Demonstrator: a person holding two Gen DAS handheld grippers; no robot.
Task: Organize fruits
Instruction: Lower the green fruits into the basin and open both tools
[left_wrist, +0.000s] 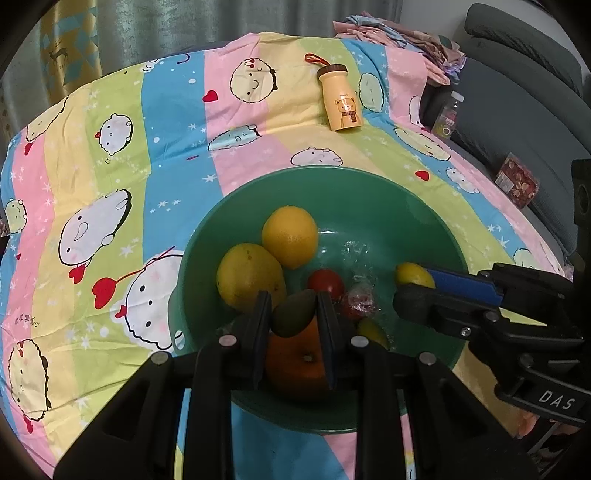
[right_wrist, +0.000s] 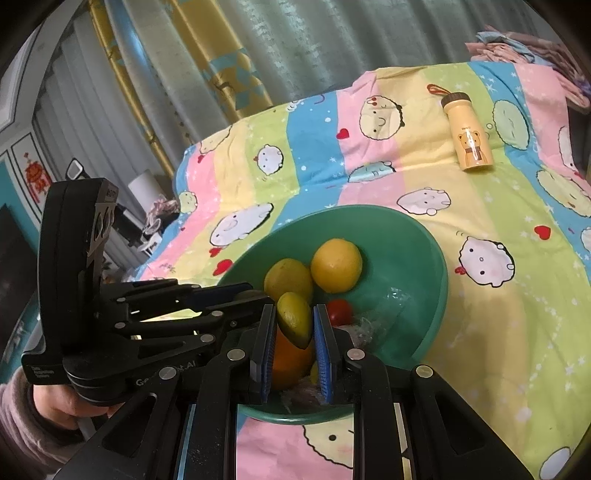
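Note:
A green bowl (left_wrist: 369, 206) (right_wrist: 406, 251) sits on a cartoon-print cloth. In it lie a round yellow citrus (left_wrist: 290, 236) (right_wrist: 336, 264), a yellow mango (left_wrist: 249, 280) (right_wrist: 288, 278), an orange (left_wrist: 299, 363) (right_wrist: 290, 363), a red tomato (left_wrist: 325, 282) (right_wrist: 340, 312) and a plastic-wrapped red fruit (left_wrist: 356, 304). Over the orange, my left gripper (left_wrist: 291, 306) (right_wrist: 258, 293) is shut on a dark green mango (left_wrist: 293, 314). My right gripper (right_wrist: 294, 321) (left_wrist: 412, 284) reaches in over the bowl's right side, shut on a yellow-green lemon (right_wrist: 295, 319) (left_wrist: 412, 274).
A yellow bear-print bottle (left_wrist: 341, 98) (right_wrist: 469, 136) lies on the cloth behind the bowl. At the right are a grey sofa (left_wrist: 517, 92), a clear plastic bottle (left_wrist: 448, 110) and a red patterned box (left_wrist: 517, 181). Curtains hang behind. A hand (right_wrist: 62, 406) holds the left gripper.

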